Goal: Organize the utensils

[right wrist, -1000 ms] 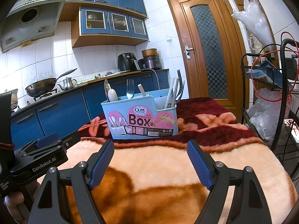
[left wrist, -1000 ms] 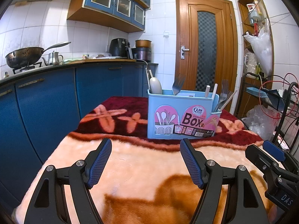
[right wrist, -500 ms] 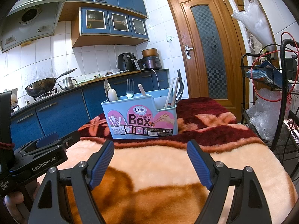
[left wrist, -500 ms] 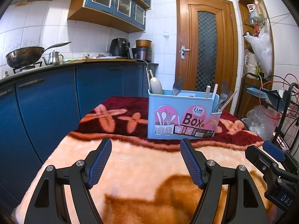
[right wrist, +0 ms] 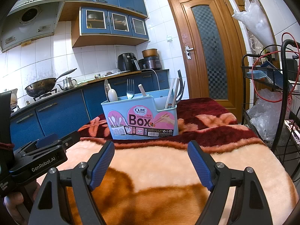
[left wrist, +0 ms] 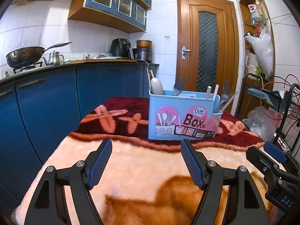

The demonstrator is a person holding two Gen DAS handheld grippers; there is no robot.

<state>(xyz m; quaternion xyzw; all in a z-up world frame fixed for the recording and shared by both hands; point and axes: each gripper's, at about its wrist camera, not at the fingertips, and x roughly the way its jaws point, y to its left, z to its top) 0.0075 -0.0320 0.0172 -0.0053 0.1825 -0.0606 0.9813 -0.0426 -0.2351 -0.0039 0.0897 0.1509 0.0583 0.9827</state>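
Both grippers spread wide, empty: left gripper [left wrist: 146, 151], right gripper [right wrist: 151, 152]. Utensil box [right wrist: 142, 119] frame center, on blanket [right wrist: 168, 168], well ahead. I'd approach level, pick one handle, avoid tipping box.

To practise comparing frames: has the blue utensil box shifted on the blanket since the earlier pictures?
No. The blue utensil box sits at the same spot against the wooden door behind it.
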